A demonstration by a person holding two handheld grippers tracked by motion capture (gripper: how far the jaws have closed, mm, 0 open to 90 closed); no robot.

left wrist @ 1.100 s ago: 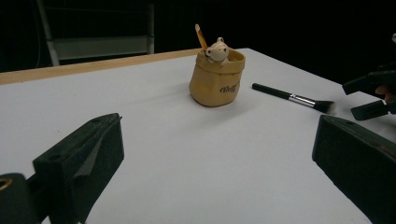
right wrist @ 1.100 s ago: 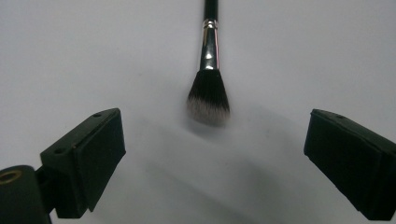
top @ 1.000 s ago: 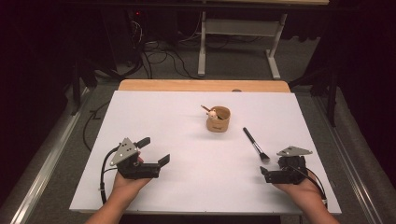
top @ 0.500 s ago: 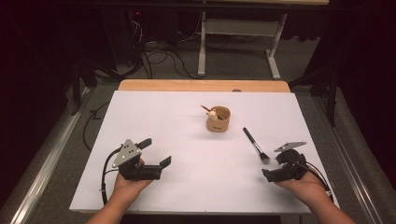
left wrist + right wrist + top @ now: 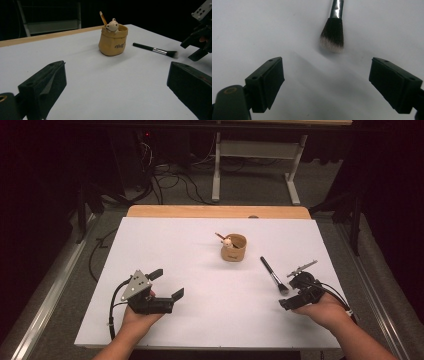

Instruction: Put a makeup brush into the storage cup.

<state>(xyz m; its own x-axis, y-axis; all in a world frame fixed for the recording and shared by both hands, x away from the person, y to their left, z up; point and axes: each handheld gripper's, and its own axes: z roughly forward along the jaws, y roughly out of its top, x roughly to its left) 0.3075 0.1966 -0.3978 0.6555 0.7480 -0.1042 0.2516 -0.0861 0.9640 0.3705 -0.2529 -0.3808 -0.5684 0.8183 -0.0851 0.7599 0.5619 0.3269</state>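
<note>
A black makeup brush (image 5: 272, 273) (image 5: 333, 32) lies on the white table, bristles toward me. My right gripper (image 5: 288, 294) (image 5: 334, 82) hovers just short of the bristles, tilted down at them. Its jaws have just been closing a little, but they stand open with nothing between them. Behind the brush stands a tan pouch-shaped cup (image 5: 233, 248) (image 5: 113, 41) holding a small frog figure and a wooden stick. At the front left my left gripper (image 5: 168, 283) (image 5: 117, 87) rests low, open and empty, pointing at the cup. The left gripper view catches the right gripper (image 5: 200, 37) at its right edge.
The white tabletop (image 5: 175, 240) has a wooden strip (image 5: 215, 212) along its far edge. Beyond it the floor carries cables and a desk frame (image 5: 255, 150). Metal rails run along both sides of the table.
My right hand has moved left and slightly up toward the brush's bristles, and its gripper has tipped downward. The left gripper has stayed in place.
</note>
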